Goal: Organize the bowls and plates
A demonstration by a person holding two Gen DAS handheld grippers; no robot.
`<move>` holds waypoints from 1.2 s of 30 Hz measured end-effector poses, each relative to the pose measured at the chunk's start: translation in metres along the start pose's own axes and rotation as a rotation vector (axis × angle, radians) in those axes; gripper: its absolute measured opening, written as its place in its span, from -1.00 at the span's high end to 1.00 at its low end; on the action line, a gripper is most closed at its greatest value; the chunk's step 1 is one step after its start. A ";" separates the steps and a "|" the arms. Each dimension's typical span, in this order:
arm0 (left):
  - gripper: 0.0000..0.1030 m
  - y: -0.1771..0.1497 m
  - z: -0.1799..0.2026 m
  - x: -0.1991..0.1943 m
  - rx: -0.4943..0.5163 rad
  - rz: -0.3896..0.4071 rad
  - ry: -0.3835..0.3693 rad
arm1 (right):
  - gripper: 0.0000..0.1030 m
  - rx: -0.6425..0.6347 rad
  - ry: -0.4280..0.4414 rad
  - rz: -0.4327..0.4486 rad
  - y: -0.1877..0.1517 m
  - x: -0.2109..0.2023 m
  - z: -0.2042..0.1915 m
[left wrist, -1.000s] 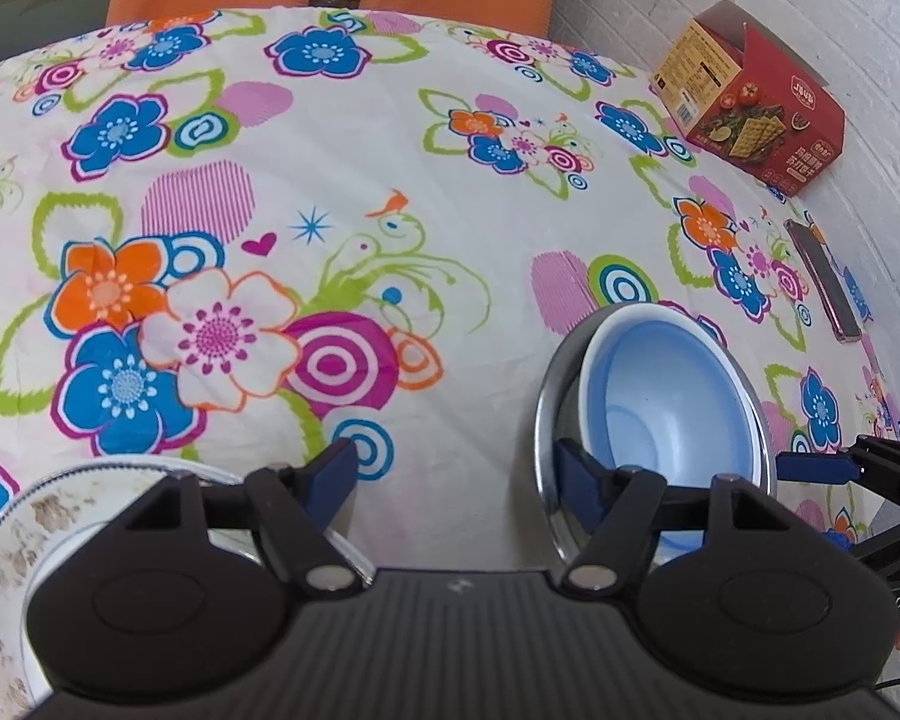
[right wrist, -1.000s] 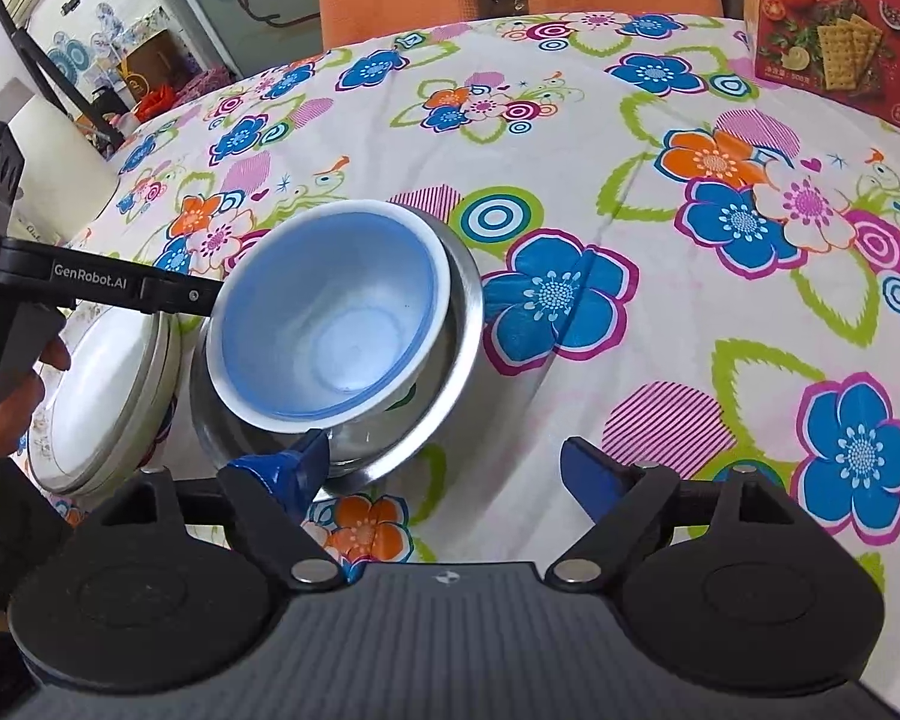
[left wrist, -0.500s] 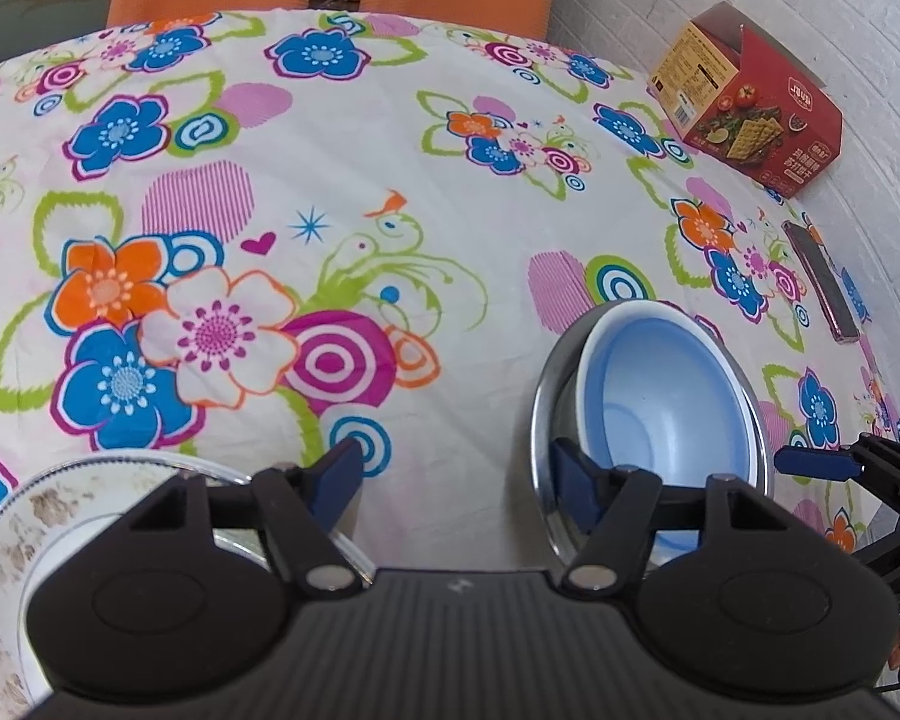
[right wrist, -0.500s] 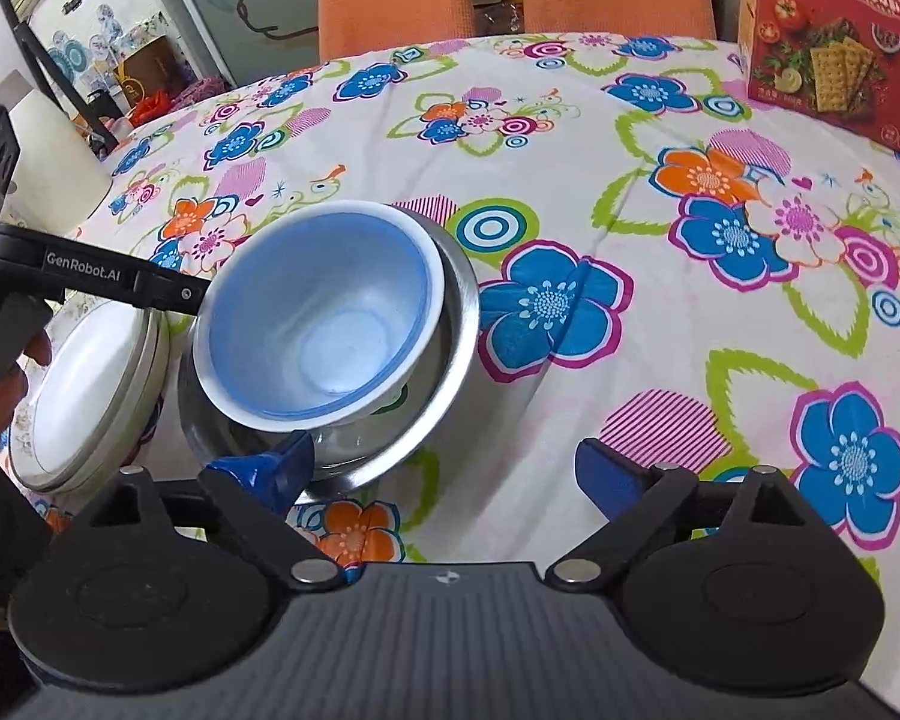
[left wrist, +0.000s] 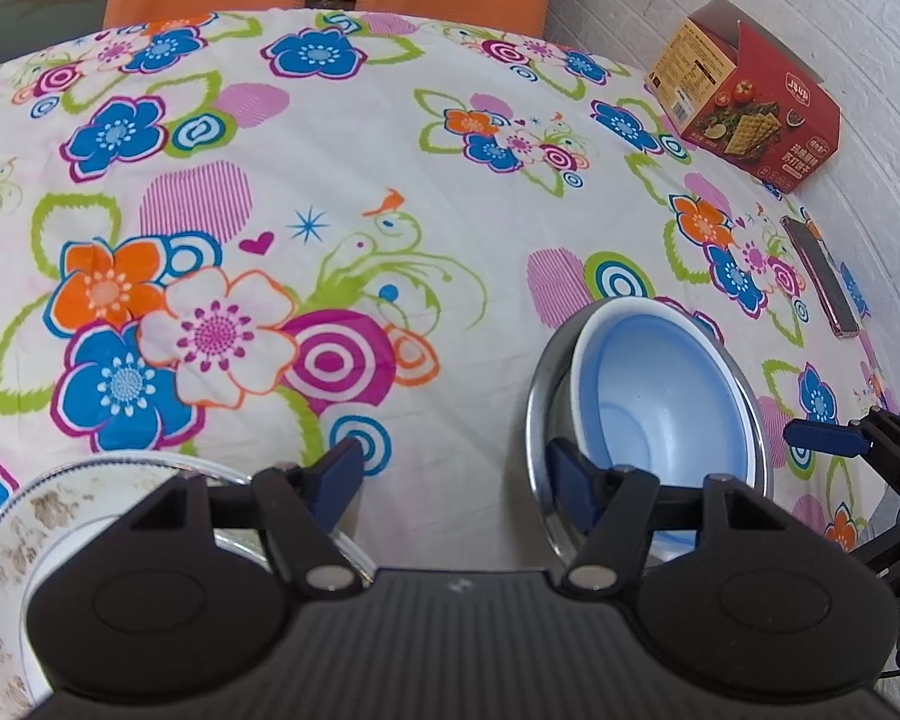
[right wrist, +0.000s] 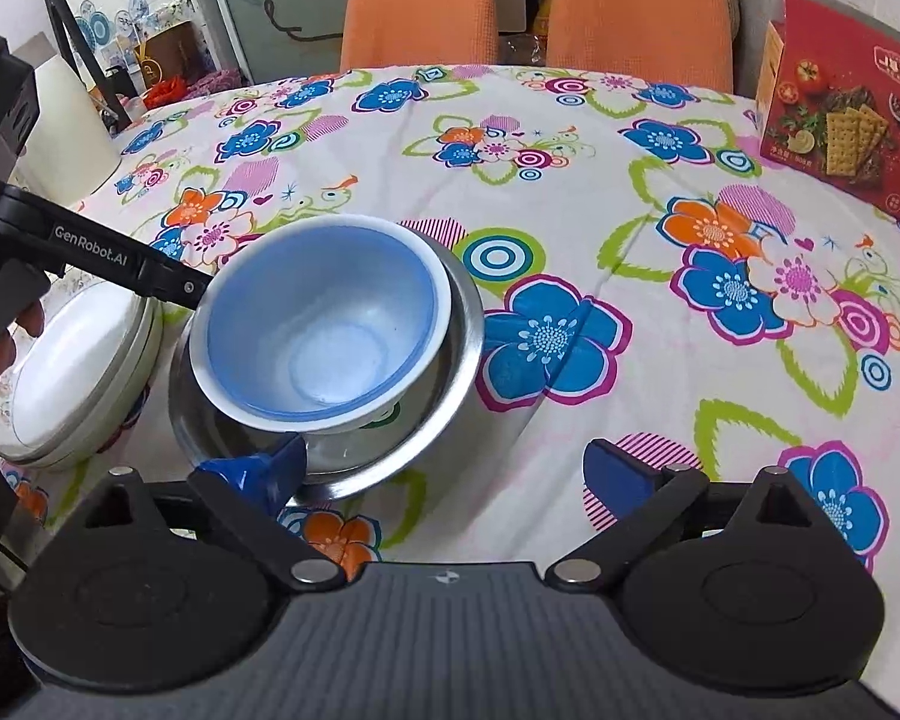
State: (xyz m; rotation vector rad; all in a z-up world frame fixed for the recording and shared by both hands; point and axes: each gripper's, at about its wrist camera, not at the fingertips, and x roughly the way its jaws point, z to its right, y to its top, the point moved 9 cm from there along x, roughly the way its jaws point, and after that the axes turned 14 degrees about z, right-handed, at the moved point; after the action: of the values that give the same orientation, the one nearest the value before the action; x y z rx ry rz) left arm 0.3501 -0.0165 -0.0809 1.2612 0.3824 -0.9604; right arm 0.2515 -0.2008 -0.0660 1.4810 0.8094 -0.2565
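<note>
A round table [right wrist: 570, 138] under a loud flowered cloth fills the room's middle, two orange chairs [right wrist: 420, 0] pushed in at its far side. On it, near the person's edge, stands one steel bowl [right wrist: 450, 396], and inside it sits one blue bowl [right wrist: 324, 330] with a white rim, tilted and resting toward the far-left wall of the steel one. Just beside the steel bowl, on its left, lie the plates [right wrist: 72, 384]: I count two rims stacked, though a third could hide beneath. At the far right corner stand one red cracker box [left wrist: 750, 102] and one phone [left wrist: 819, 276], well away from the dishes. The left gripper [left wrist: 450, 474] hangs low between plates and bowls, its fingers spread apart and holding nothing; the stack lies under its left finger and the steel bowl's rim at its right finger. The right gripper [right wrist: 444, 468] is likewise open and empty, with its left fingertip at the steel bowl's near rim and the bowls lying ahead and to its left. Both tools are close to the nested bowls; the left one alone is near the plates, so I would judge the plates its business. Bowls appear already nested, so perhaps little is left beyond tidying.
</note>
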 end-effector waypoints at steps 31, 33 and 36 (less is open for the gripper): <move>0.01 0.001 0.000 -0.003 0.028 0.019 -0.049 | 0.38 -0.035 0.131 -0.018 0.004 0.013 -0.028; 0.25 0.000 0.003 -0.006 0.020 0.018 -0.087 | 0.44 -0.066 0.124 -0.010 0.006 0.012 -0.032; 0.59 -0.003 0.003 -0.005 -0.027 0.002 -0.141 | 0.49 -0.060 0.132 0.015 0.009 0.011 -0.033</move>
State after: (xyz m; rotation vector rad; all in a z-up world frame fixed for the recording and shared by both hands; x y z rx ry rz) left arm 0.3442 -0.0170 -0.0787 1.1618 0.2835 -1.0329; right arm 0.2540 -0.1652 -0.0617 1.4581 0.9038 -0.1223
